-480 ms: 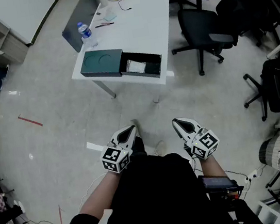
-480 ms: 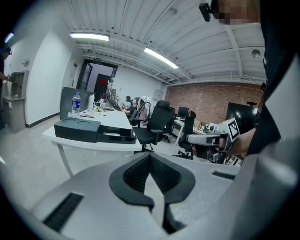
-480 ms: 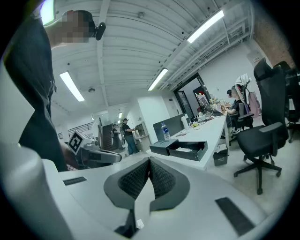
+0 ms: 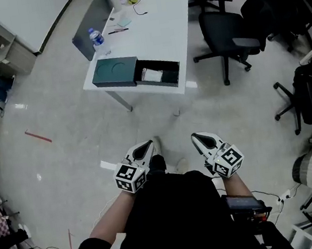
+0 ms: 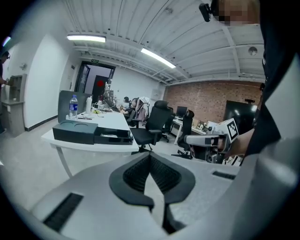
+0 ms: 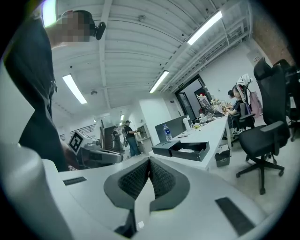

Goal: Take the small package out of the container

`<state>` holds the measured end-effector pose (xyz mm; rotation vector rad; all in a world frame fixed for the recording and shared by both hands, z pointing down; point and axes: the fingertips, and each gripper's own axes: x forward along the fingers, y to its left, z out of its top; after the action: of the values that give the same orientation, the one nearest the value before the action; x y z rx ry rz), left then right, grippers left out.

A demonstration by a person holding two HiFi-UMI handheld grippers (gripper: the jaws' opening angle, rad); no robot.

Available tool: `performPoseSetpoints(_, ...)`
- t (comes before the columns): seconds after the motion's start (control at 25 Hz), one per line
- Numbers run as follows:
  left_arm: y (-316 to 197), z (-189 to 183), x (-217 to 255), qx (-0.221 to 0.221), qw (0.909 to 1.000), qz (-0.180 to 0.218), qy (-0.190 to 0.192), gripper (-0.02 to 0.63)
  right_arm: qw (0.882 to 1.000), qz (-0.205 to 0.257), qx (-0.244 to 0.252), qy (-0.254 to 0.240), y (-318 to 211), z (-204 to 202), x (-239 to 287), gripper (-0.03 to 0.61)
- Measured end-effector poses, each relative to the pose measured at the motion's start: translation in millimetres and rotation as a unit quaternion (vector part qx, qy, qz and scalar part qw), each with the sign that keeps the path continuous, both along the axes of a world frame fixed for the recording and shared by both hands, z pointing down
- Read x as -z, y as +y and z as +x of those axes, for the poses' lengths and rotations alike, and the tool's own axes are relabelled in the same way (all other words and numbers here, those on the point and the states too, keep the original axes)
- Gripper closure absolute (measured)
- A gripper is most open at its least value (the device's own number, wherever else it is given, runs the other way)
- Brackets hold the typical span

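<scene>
Holding nothing, left hand-held gripper [image 4: 145,146] and right hand-held gripper [image 4: 200,137] closed, well apart from container [image 4: 114,73]

L gripper [image 4: 143,149] jaws closed, empty | R gripper [image 4: 202,138] same | both held low

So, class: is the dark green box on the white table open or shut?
Open. Its black drawer tray is slid out beside the dark green sleeve, exposing a small white package lying inside.
</scene>
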<state>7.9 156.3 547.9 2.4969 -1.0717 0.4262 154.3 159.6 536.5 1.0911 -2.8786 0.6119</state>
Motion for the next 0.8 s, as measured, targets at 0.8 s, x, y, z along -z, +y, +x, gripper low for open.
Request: performPoseSetpoints(0.8,-9.9,-18.5,5.3,0.039,0.9992,0.002,-0.004,0.604,1.0,-0.007,0.023,0.007,-27.4,-11.8,-2.3,0.552)
